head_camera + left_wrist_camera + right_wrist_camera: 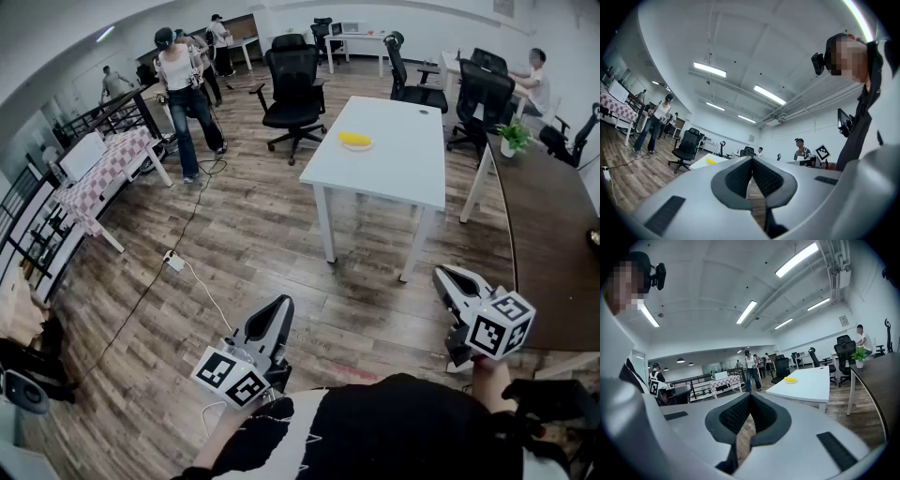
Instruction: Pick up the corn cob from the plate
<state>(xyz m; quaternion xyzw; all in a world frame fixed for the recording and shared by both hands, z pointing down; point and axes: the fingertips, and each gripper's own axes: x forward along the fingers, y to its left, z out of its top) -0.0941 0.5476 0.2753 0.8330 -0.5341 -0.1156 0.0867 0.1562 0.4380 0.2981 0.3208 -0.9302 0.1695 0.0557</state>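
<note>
Open-plan office with wood-plank floor [234, 234], both claws held low near the person's body, nothing in reach yet. Left claw [278, 307] has its jaws pressed together and empty, its own view [752, 161] showing the pads meeting with nothing between. Right claw [444, 276] is the same, pads together [750, 398], holding and touching nothing. Yellow corn cob [354, 139] lies well ahead of both, on a small pale plate [356, 146] at the far half of the white rectangular desk [384, 173]. Long axis runs roughly side to side in the head view. From the right claw it sits ahead and to the right [790, 379]; from the left claw, ahead and to the left [710, 161]. Neither claw is clearly nearer. My guess: walk up to the desk first, then spread a claw across the cob's short width.
</note>
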